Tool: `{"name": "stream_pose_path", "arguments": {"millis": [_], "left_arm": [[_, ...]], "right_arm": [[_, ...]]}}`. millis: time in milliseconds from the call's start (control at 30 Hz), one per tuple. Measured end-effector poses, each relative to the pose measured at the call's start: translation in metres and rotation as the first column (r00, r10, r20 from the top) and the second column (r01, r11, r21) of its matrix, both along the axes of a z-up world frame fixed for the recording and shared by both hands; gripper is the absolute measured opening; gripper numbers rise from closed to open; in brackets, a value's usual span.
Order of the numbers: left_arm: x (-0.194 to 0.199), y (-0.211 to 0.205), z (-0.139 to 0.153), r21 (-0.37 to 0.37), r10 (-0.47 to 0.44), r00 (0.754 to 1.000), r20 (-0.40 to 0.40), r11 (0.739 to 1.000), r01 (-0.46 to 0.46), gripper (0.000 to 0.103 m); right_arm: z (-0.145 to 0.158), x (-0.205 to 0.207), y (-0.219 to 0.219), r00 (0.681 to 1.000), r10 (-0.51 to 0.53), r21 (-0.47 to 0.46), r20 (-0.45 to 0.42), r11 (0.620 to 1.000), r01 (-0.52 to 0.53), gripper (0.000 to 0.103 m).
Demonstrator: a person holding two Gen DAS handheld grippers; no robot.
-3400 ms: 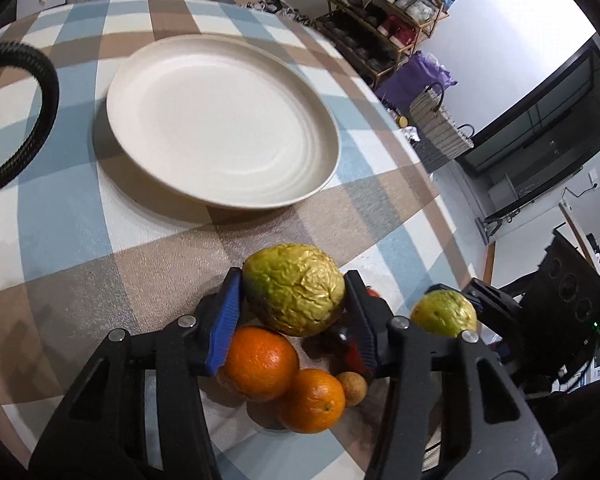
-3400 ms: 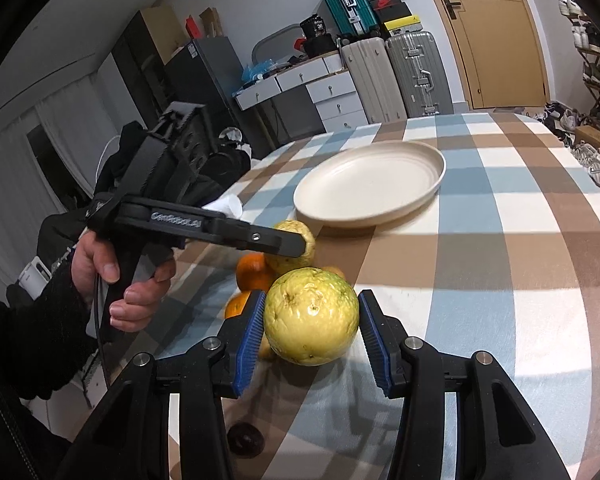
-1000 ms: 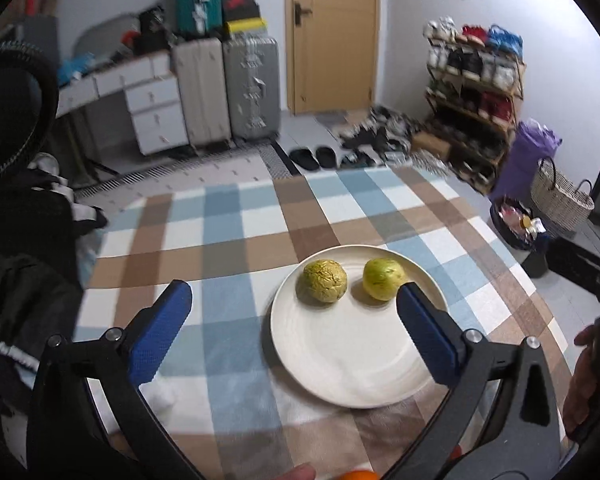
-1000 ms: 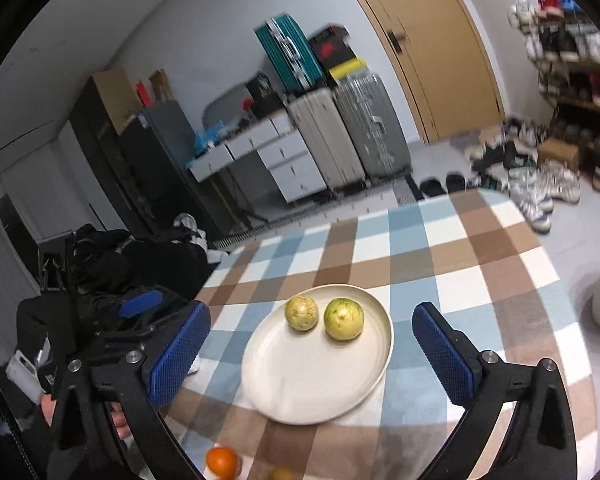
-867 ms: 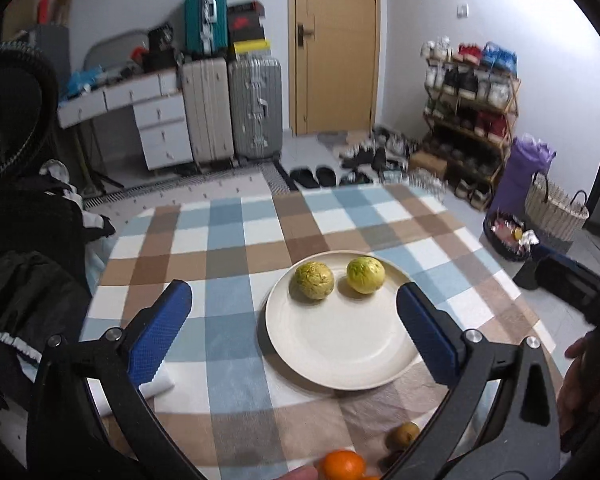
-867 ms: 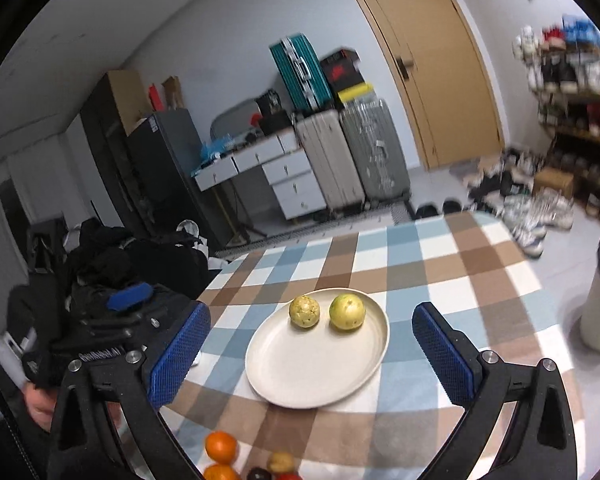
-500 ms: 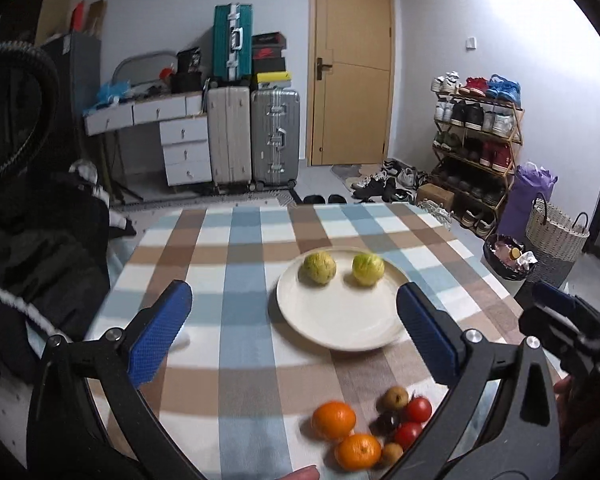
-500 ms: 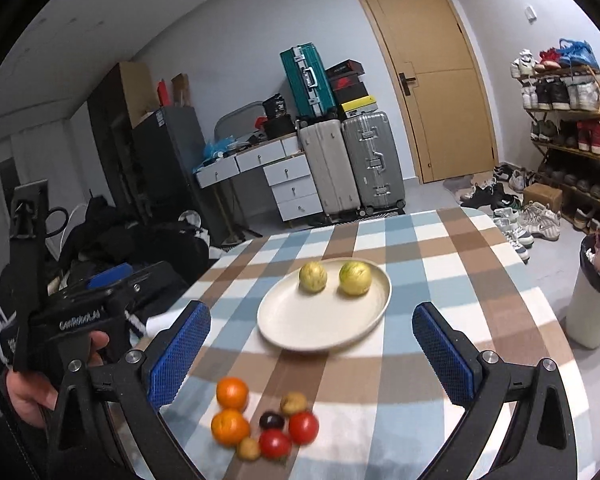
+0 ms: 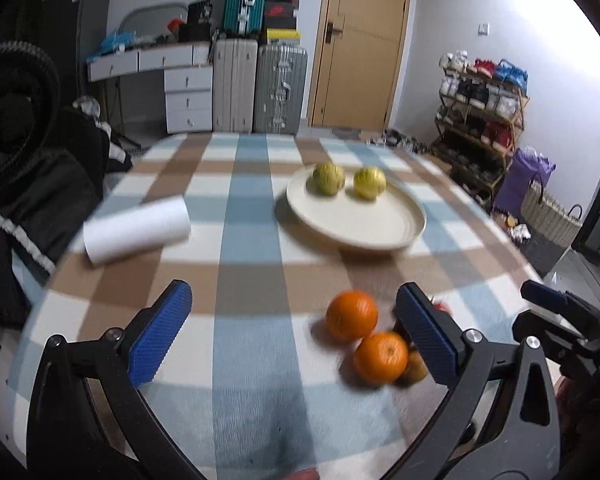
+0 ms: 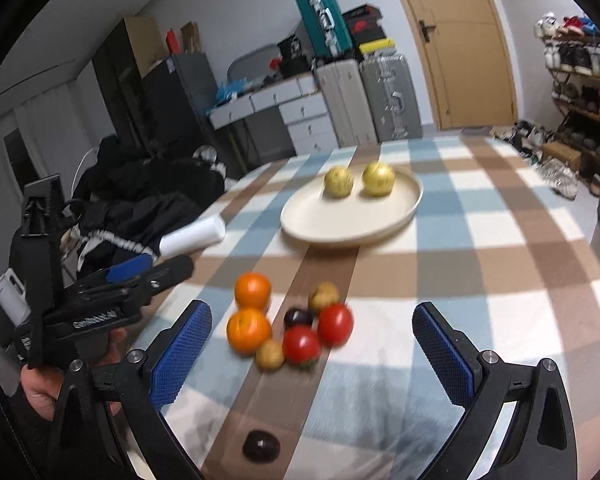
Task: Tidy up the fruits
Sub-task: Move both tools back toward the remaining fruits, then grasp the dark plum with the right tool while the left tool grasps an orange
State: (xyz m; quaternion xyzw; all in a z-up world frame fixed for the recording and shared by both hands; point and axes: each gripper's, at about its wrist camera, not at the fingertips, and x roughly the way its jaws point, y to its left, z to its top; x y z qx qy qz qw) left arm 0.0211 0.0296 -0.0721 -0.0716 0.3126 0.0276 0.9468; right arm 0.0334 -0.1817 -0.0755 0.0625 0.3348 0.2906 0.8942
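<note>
Two grippers: both held above the near edge of the bench, jaws spread wide and empty.
Left gripper (image 9: 294, 336): black frame with blue ribbed pads, hovering over the checked blue, brown and white tablecloth (image 9: 252, 240); in the right wrist view a hand (image 10: 40, 390) grips its handle at the far left.
White paper roll (image 9: 136, 232): lying on its side near the left edge of the bench.
Round cream plate (image 10: 320, 224): in the middle of the bench, carrying two wrinkled yellow-green fruits (image 10: 339, 182) side by side at its far rim, close but apart.
Two oranges (image 10: 249, 328): on the cloth, nearer than the plate, touching each other.
Two red tomatoes (image 10: 335, 323): just right of the oranges, touching, with a small dark plum (image 10: 298, 317) and two small tan fruits (image 10: 323, 296) in the same cluster.
Single dark fruit (image 10: 261, 445): alone at the near edge.
Right gripper (image 10: 312, 350): same build, hovering over the cluster.
</note>
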Motion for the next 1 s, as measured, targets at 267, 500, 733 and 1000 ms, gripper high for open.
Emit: {"name": "stream_pose_path", "arguments": {"millis": [267,500,733,1000], "left_arm": [[0.010,0.006,-0.036,-0.017,-0.014,0.998,-0.061,1.000,0.013,0.102],[0.016,0.008,-0.039,-0.020,-0.017,0.998,-0.062,1.000,0.015,0.102],[0.019,0.007,-0.039,-0.014,-0.011,0.997,-0.078,1.000,0.010,0.102],[0.019,0.002,-0.038,0.013,-0.035,0.996,-0.081,0.999,0.036,0.102]], "right_arm": [[-0.026,-0.027,0.007,0.994,0.098,-0.040,-0.049,0.994,-0.100,0.103],[-0.034,-0.058,0.022,0.986,0.160,-0.139,-0.033,0.977,-0.164,0.099],[-0.048,-0.065,0.030,0.980,0.193,-0.175,-0.053,0.964,-0.199,0.080],[-0.052,-0.073,0.033,0.977,0.208,-0.210,-0.038,0.955,-0.211,0.052]]}}
